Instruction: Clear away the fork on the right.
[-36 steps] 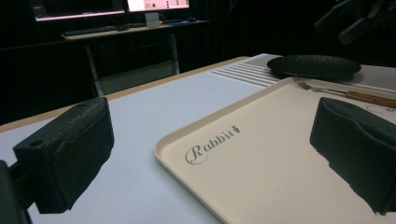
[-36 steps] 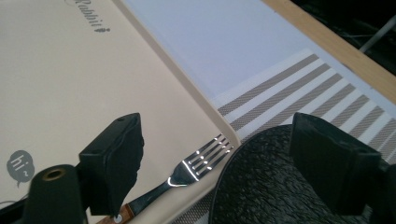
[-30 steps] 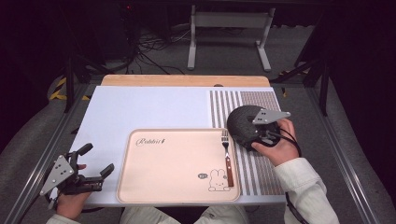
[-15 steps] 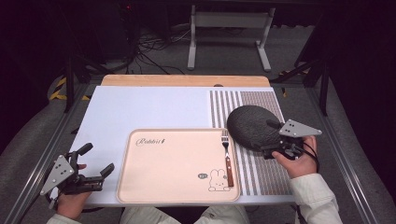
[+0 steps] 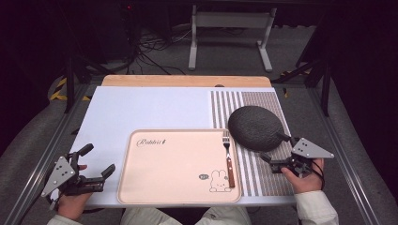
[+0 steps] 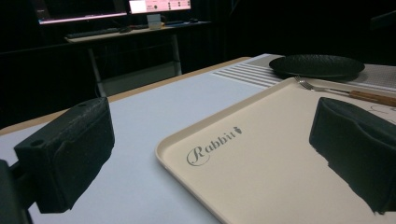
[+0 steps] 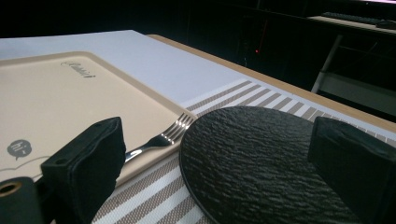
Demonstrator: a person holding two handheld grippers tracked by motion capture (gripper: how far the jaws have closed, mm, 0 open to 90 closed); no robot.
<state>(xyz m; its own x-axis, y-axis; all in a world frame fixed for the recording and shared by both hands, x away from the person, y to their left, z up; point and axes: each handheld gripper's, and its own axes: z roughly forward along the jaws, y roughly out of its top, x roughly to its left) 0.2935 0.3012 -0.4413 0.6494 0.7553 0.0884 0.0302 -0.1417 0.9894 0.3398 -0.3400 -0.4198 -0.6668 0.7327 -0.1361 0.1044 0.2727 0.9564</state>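
Observation:
A dark textured round plate (image 5: 256,127) lies flat on the striped mat (image 5: 225,105), right of a beige tray (image 5: 173,168). A wooden-handled fork (image 5: 228,158) lies along the tray's right side, tines pointing away from me. My right gripper (image 5: 274,147) is open at the plate's near right edge, with nothing held. In the right gripper view the plate (image 7: 261,158) sits between the spread jaws, beside the fork (image 7: 163,137). My left gripper (image 5: 98,159) is open and empty at the tray's left. Its own view looks across the tray (image 6: 280,154) toward the plate (image 6: 317,66).
A white cover (image 5: 141,110) spans the table, with a wooden strip (image 5: 187,80) along the far edge. Metal rails run down both table sides. A metal stand (image 5: 230,37) and cables sit on the floor beyond. A desk with a monitor (image 6: 159,5) stands in the dark background.
The right gripper has let go of the plate and drawn back to the right and toward me. The plate now lies flat on the striped mat. The left gripper has stayed put.

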